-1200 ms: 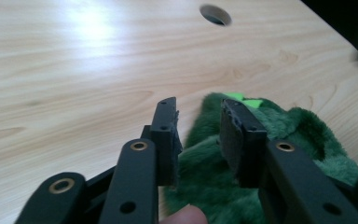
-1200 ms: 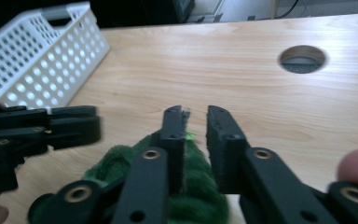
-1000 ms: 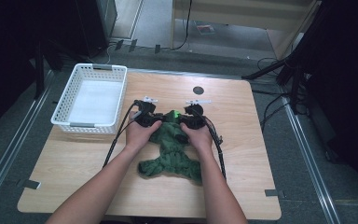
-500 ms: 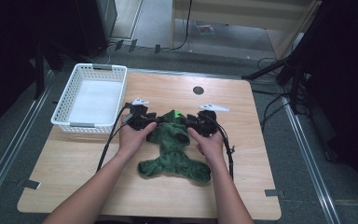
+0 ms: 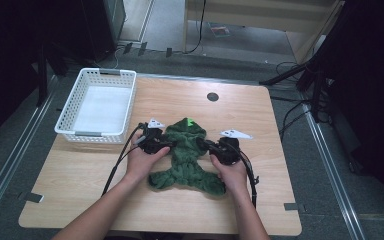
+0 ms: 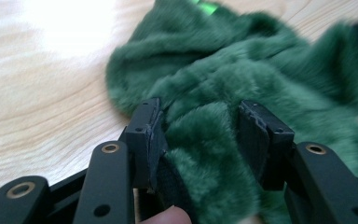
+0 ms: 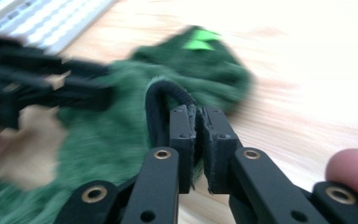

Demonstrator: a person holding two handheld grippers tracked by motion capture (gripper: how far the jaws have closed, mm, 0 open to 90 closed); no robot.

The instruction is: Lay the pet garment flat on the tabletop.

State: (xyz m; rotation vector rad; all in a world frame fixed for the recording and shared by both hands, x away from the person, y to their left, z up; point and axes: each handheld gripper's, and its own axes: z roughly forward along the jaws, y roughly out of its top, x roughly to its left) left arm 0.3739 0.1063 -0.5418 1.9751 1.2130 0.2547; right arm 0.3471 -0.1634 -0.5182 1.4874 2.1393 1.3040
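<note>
2 grippers, 1 green plush garment [image 5: 187, 157], 1 white basket [image 5: 98, 105] on the table.
Left gripper [image 6: 203, 123] jaws, just opening, straddle fur mid-table; right gripper [image 7: 198, 123] pinches its edge, jaws nearly together.

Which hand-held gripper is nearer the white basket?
Left. The left hand-held gripper sits at the green garment, just beside the white basket's near corner; the right hand-held gripper is across the garment, farther away.
</note>
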